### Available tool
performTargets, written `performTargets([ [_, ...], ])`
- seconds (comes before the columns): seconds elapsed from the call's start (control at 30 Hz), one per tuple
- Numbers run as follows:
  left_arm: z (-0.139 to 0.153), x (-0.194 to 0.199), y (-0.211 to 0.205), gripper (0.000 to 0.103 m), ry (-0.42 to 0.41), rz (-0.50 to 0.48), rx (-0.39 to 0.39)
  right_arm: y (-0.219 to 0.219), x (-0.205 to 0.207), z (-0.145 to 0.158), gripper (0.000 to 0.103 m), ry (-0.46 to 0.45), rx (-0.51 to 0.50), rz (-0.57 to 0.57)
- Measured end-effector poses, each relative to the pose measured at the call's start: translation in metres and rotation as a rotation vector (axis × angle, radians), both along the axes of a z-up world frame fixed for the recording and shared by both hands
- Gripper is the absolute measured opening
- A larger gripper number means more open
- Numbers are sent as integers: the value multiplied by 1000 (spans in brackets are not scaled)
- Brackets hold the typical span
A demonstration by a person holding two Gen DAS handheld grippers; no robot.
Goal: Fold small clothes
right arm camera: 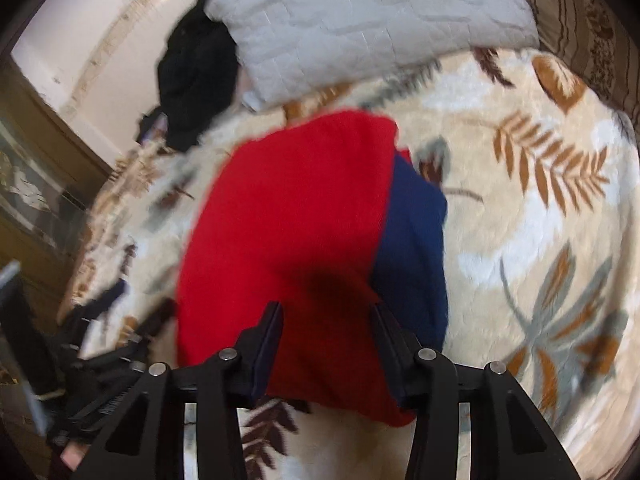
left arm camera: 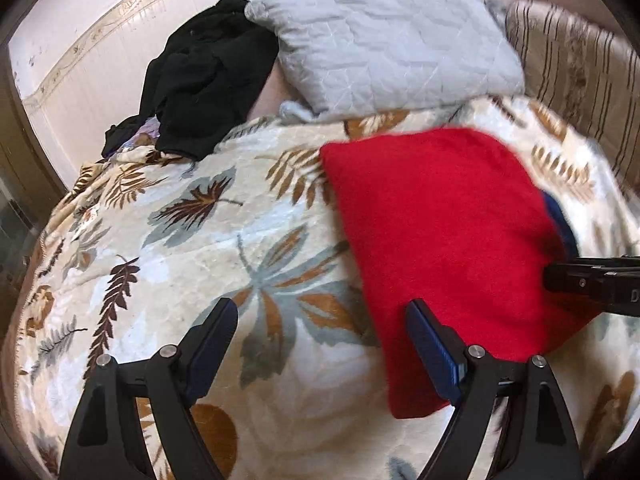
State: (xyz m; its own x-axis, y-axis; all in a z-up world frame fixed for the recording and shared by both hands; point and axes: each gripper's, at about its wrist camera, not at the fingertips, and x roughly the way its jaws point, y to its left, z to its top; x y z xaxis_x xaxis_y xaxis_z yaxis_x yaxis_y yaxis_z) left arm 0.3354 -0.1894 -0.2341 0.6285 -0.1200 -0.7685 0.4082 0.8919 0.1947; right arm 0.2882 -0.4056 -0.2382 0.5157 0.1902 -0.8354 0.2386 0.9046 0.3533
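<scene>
Both tongs hang empty: the left gripper gapes over the leaf-print blanket, the right gripper hovers half-parted above the folded red garment lying there. A careless nip could drag its top layer off the blue cloth beneath and undo the fold.

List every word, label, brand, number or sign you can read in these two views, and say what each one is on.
"D": a single pale letter, cut off by the picture's edge, on the black body of the right gripper in the left wrist view; the rest is out of frame.
No print shows on the red garment, the black clothes, the grey pillow or the leaf-patterned blanket.
</scene>
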Motion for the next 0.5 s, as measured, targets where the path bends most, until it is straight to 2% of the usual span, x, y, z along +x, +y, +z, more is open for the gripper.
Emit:
performTargets([
  [0.03, -4, 1, 0, 87, 4, 0, 13, 1, 2, -10, 49, 35, -18, -7],
  [0.1, -4, 1, 1, 87, 0, 2, 8, 1, 3, -14, 49, 38, -30, -8],
  [0.3, 7, -2, 7, 87, -21, 2, -24, -1, -14, 12, 49, -61, 11, -27],
  [0.33, 8, -3, 7, 87, -26, 2, -30, 1, -19, 19, 51, -96, 5, -28],
  [0.4, 13, -4, 10, 87, -40, 3, -48, 3, -27, 30, 62, -143, 9, -27],
  [0.5, 22, -6, 14, 87, -62, 4, -79, 5, -36, 41, 66, -190, 16, -44],
])
